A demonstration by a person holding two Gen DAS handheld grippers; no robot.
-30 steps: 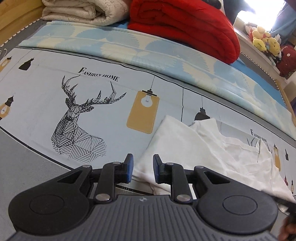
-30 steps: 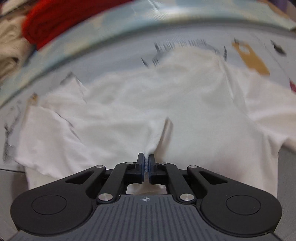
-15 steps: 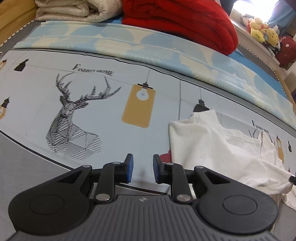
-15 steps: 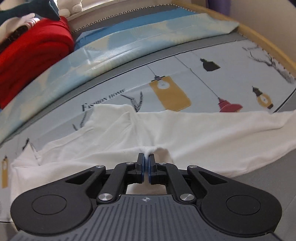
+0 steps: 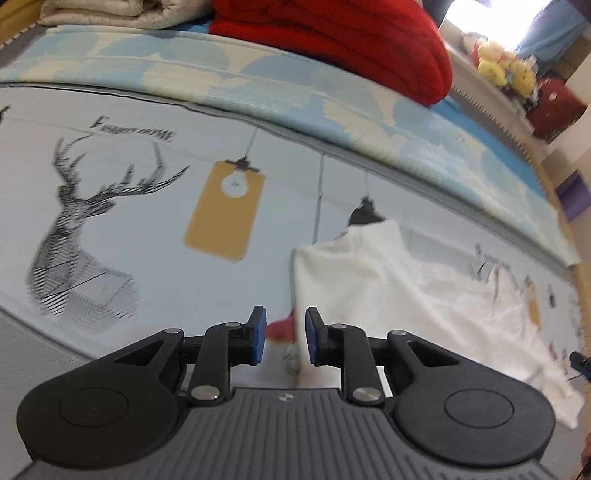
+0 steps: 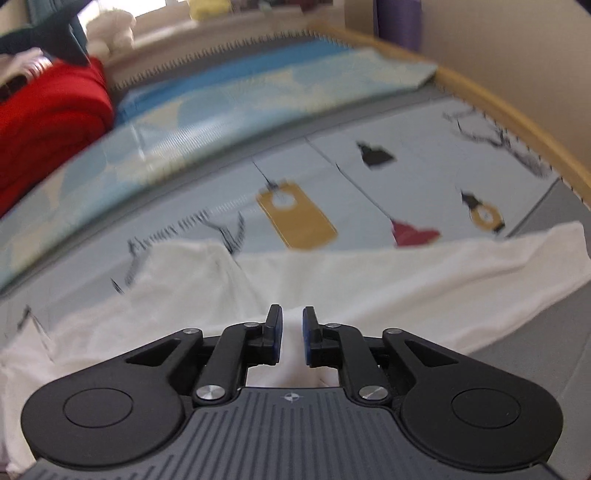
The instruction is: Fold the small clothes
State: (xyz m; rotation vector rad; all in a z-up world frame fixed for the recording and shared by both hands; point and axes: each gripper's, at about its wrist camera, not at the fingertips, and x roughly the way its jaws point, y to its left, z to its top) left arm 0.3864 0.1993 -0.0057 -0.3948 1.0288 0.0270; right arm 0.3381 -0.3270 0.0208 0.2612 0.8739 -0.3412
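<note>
The white garment point(image 5: 399, 291) lies spread and rumpled on the printed bed sheet point(image 5: 147, 221), filling the lower right of the left wrist view and running as a wide band across the middle and lower left of the right wrist view point(image 6: 369, 280). In the left wrist view its left edge stands just right of the gap between the fingers, and a fold of it rises to a peak at centre right below a black lamp print. The left gripper point(image 5: 282, 338) sits at bottom centre with its blue pads point(image 5: 258, 332) apart and nothing clamped between them; a red lamp print and the cloth's edge show through the gap. The right gripper point(image 6: 291, 334) at bottom centre is opening, its pads a narrow gap apart, with white cloth visible in the gap but not pinched. A red blanket point(image 5: 351, 40) is folded at the top centre of the left view, beside a beige quilt point(image 5: 110, 11) at upper left. Yellow plush toys point(image 5: 506, 70) sit at upper right
</note>
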